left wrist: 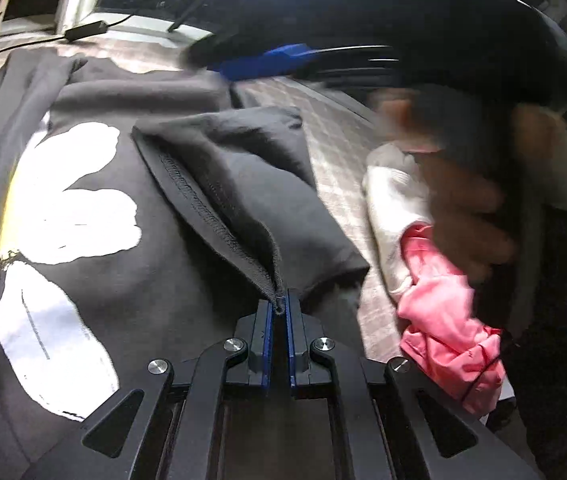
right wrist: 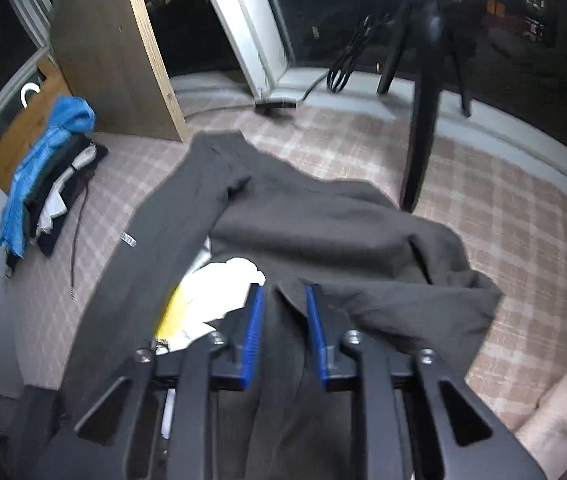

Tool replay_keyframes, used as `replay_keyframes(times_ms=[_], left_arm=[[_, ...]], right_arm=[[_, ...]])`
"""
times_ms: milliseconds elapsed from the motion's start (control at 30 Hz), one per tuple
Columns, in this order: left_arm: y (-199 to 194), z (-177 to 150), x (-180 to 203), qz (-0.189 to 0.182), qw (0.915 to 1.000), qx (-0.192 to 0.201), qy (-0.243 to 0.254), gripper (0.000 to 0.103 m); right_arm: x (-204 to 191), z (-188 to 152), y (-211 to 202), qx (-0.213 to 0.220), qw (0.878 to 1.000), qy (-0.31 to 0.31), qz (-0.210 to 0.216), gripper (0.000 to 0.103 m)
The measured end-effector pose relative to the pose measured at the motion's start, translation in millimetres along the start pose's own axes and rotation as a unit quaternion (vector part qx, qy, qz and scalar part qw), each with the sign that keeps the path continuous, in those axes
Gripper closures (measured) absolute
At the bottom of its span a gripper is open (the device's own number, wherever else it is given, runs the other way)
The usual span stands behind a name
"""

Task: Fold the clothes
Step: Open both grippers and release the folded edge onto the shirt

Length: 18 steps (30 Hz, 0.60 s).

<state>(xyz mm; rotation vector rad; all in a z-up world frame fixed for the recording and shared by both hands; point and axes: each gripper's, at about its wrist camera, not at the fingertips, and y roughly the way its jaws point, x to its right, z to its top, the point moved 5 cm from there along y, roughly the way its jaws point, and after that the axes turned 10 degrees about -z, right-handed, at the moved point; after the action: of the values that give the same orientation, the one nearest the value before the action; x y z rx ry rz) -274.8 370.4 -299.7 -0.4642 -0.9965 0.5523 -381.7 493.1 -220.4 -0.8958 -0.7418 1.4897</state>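
Fabric of a dark grey sweatshirt with a large white flower print [left wrist: 83, 208] was spread over a pink-and-white checked bed cover [left wrist: 339, 148], part of it already turned over so that the print was half covered in the right wrist view. The left tool [left wrist: 279, 308] was closed tight on a stitched hem edge of the sweatshirt, the seam running up and away from the blue pads. The right tool [right wrist: 285, 300] was held with a moderate gap, a fold of the same dark grey cloth [right wrist: 323, 236] lying between its blue fingers; whether the cloth was actually pinched could not be told, as the fingers stood apart from it. A folding step was judged to be in hand, with one edge lifted and carried across the body of the garment. The next move would call for the held hem to be drawn over evenly and laid flat, so that the layers were aligned without bunching. Beside the sweatshirt lay a crumpled pink garment [left wrist: 447, 304] and a white one [left wrist: 391, 208], and a pile of blue, black and white clothes [right wrist: 47, 176] was seen at the bed's far side.
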Motion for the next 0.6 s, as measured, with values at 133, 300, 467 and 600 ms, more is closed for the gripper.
replay_keyframes(times_ms=[133,300,467,600], left_arm=[[-3.7,-0.4,-9.2,0.001,0.9997,0.003,-0.023,0.098],[-10.6,-2.4,-20.6,0.004,0.9985,-0.008,-0.054,0.095],[-26.3,2.5,-29.6,0.017,0.9967,-0.008,-0.079,0.08],[-41.5,42.0,-38.3,0.05,0.9966,0.033,-0.057,0.057]], right_arm=[[41.4,-13.3,-58.2,0.052,0.996,0.065,0.01,0.076],[84.8,-73.2,-62.9,0.003,0.994,0.101,-0.044,0.076],[95.6,-72.8,-41.4,-0.005,0.993,0.087,-0.084,0.076],[112.5,-43.3,-16.9,-0.001,0.99,0.113,-0.083,0.075]])
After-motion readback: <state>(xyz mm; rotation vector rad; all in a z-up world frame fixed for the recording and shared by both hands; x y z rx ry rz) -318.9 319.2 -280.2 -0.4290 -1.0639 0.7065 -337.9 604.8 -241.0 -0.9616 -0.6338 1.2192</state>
